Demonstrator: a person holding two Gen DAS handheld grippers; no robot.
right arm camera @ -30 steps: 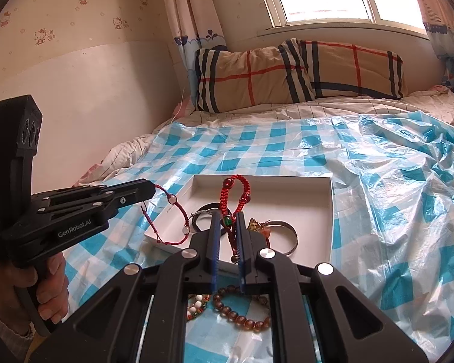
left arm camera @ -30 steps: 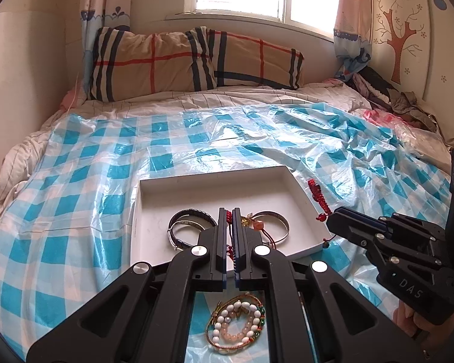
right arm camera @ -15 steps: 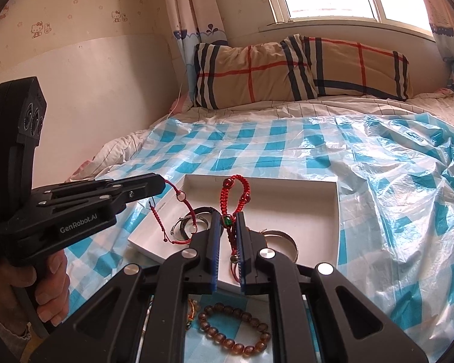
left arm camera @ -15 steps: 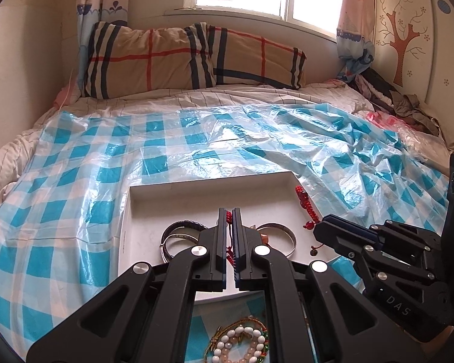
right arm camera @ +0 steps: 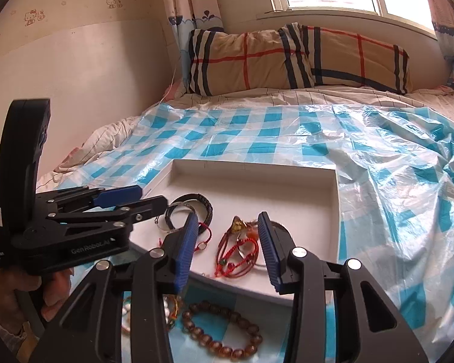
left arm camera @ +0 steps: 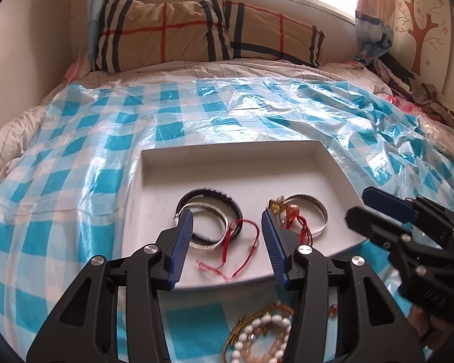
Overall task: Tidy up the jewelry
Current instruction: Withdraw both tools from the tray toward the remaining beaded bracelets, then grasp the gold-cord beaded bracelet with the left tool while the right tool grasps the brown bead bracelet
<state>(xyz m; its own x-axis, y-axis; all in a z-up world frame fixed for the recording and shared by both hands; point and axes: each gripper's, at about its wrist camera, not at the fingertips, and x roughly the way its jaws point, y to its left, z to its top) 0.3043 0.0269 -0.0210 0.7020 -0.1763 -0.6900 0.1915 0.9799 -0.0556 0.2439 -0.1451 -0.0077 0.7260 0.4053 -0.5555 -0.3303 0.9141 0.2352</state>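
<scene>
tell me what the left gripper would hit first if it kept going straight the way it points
Probably the thin red string bracelet lying in the white tray: it sits right between the open left gripper fingers, though depth is hard to judge.

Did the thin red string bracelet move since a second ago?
Yes. The thin red string bracelet hung pinched in the left gripper above the white tray; now it lies down on the tray floor, gripper open.

A white tray [left arm camera: 154, 163] holds the sorted pieces. A thin red string bracelet [left arm camera: 242, 242] lies slack between the left gripper's [left arm camera: 228, 242] spread fingers, overlapping a silver bangle [left arm camera: 208, 242] and black bracelet [left arm camera: 208, 192]. A red beaded cord bracelet [right arm camera: 236, 257] lies bunched between the right gripper's [right arm camera: 228, 248] fingers.
</scene>
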